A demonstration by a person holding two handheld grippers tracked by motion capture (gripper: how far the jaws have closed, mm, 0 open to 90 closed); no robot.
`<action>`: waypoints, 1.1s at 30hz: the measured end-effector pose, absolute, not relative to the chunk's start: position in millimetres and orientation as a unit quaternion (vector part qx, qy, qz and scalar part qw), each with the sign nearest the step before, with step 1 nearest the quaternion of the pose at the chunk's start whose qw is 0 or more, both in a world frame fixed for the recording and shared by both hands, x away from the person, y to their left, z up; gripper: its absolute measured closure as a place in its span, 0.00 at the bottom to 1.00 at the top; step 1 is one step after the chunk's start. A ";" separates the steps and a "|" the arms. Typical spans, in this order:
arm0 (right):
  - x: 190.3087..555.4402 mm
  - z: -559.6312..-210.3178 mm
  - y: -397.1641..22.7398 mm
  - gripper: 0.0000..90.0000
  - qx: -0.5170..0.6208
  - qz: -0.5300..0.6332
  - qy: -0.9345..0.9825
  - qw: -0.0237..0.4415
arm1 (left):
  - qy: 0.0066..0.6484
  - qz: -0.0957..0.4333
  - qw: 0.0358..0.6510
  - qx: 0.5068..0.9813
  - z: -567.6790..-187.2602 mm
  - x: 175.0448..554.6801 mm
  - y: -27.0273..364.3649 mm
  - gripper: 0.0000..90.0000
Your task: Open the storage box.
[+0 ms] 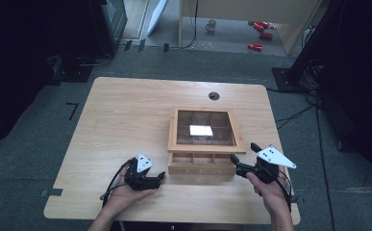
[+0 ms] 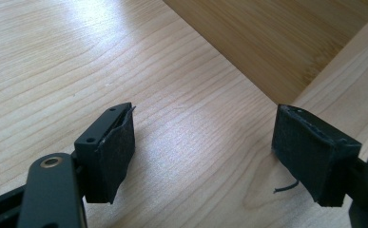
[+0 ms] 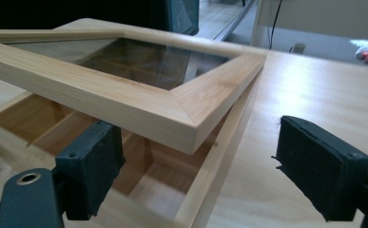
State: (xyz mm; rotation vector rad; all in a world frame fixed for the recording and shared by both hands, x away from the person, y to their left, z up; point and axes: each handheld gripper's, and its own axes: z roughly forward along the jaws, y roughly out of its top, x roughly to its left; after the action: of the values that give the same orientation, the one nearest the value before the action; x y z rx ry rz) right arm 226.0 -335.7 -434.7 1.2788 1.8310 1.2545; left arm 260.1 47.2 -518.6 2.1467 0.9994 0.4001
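The wooden box (image 1: 202, 163) sits on the worktop (image 1: 121, 115) near you, its glass lid (image 1: 205, 129) lifted. Your right gripper (image 1: 241, 166) is wide, one jaw under the lid's corner, maybe touching it. Your left gripper (image 1: 158, 177) is wide and empty, just beside the box.

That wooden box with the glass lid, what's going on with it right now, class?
A person holds a gripper in each hand at the table. The right gripper sits at the front right corner of the wooden box, one jaw under the glass lid, which is raised partway so the compartments show. Its jaws are open, not pinching the lid. The left gripper rests open on the table beside the box, holding nothing.
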 end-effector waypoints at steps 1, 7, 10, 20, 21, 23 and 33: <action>227.8 -430.9 -335.5 0.18 0.476 0.471 0.685 0.288 | 0.389 0.154 0.363 0.833 -518.6 260.3 47.2 0.26; 241.8 -409.6 -335.1 0.18 0.464 0.467 0.684 0.314 | 0.391 0.153 0.365 0.831 -518.5 260.9 47.1 0.26; 249.9 -403.5 -334.3 0.18 0.461 0.470 0.681 0.322 | 0.392 0.151 0.366 0.830 -518.5 260.9 47.1 0.26; 271.5 -383.0 -336.9 0.22 0.437 0.490 0.669 0.349 | 0.395 0.147 0.369 0.829 -518.2 261.3 47.6 0.26; 273.4 -380.8 -336.7 0.24 0.435 0.492 0.668 0.351 | 0.396 0.146 0.369 0.828 -518.3 261.3 47.6 0.26; 277.4 -376.9 -336.5 0.25 0.432 0.495 0.666 0.354 | 0.396 0.146 0.369 0.828 -518.2 261.4 47.7 0.26; 302.2 -369.1 -339.9 0.31 0.425 0.526 0.658 0.331 | 0.396 0.148 0.368 0.828 -518.2 261.4 47.6 0.26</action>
State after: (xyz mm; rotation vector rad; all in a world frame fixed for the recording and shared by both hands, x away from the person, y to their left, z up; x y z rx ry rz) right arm 302.2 -339.9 -369.1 1.1108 1.7217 1.3757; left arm 261.4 47.6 -518.2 2.1259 1.0167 0.3802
